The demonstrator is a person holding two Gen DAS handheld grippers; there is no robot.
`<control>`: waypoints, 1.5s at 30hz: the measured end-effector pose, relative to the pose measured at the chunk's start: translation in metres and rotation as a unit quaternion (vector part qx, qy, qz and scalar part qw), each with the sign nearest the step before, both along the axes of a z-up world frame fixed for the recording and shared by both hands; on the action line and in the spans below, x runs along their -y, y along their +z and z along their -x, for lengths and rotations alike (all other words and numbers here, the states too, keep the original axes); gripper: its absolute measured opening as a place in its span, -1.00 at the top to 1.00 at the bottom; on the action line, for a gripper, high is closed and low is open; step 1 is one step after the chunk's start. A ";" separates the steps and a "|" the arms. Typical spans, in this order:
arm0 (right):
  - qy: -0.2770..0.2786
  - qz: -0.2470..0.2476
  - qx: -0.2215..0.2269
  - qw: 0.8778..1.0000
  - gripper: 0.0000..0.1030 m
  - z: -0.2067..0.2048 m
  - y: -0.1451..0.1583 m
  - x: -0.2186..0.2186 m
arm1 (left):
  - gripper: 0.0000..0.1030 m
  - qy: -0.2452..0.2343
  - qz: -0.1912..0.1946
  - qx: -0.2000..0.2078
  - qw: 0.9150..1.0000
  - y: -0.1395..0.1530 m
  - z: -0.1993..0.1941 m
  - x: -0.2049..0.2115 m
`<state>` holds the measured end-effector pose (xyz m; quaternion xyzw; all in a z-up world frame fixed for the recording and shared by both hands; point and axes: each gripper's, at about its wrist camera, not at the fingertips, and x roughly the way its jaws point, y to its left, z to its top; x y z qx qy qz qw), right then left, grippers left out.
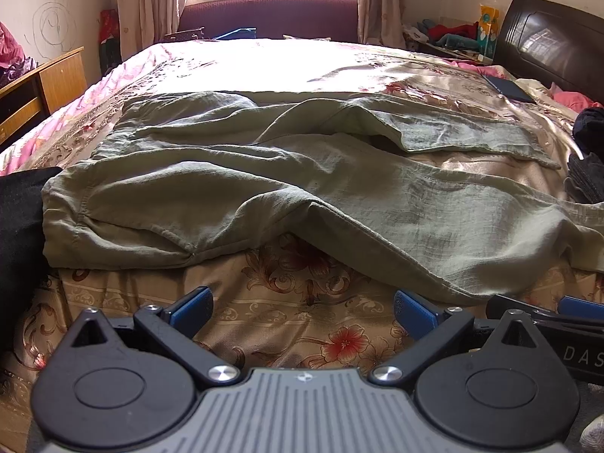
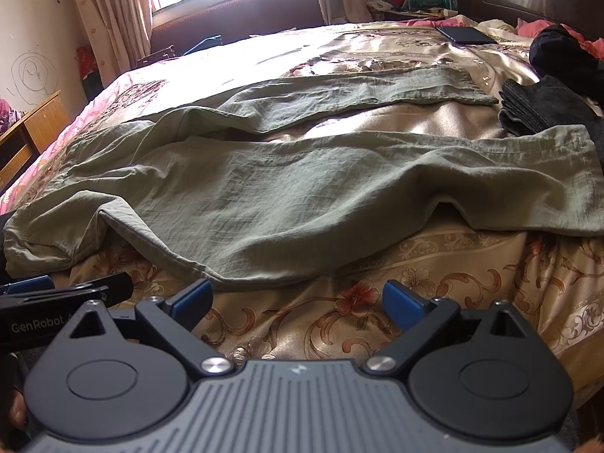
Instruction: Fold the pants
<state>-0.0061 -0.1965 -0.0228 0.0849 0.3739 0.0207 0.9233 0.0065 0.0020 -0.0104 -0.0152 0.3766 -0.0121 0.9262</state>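
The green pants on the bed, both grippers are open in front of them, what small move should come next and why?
Probably ease the right gripper forward onto the near leg's edge just ahead of it. The green pants lie spread, legs apart, nothing folded, and the left gripper is also open and empty.

Both tools hover side by side at the near edge of the bed [image 1: 287, 324]. The left hand-held gripper [image 1: 302, 307] has its blue-padded fingers [image 1: 192, 304] spread wide, gripping nothing. The right hand-held gripper [image 2: 298, 298] is likewise spread and empty.
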 end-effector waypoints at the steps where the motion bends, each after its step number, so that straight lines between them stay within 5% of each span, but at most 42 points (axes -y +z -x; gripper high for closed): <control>1: 0.000 -0.002 -0.001 1.000 -0.86 0.000 0.000 0.001 | -1.00 0.000 0.000 0.001 1.000 0.000 0.000 0.001; 16: -0.017 -0.037 0.006 0.999 -0.74 0.002 0.009 0.016 | -1.00 -0.040 -0.018 0.028 0.999 0.012 -0.001 0.019; 21: -0.075 -0.062 0.040 0.995 -0.73 0.008 0.029 0.057 | -1.00 -0.079 -0.019 0.048 0.996 0.021 -0.004 0.038; 29: -0.262 -0.079 0.038 0.961 -0.73 0.025 0.023 0.187 | -1.00 -0.159 -0.002 0.060 0.985 0.032 -0.020 0.096; 37: -0.303 -0.202 0.060 0.929 -0.58 0.038 -0.014 0.241 | -1.00 -0.226 -0.013 0.047 0.973 0.026 -0.031 0.152; 45: -0.288 -0.223 0.078 0.928 0.38 0.022 -0.026 0.268 | -1.00 -0.247 -0.034 0.038 0.968 0.018 -0.036 0.172</control>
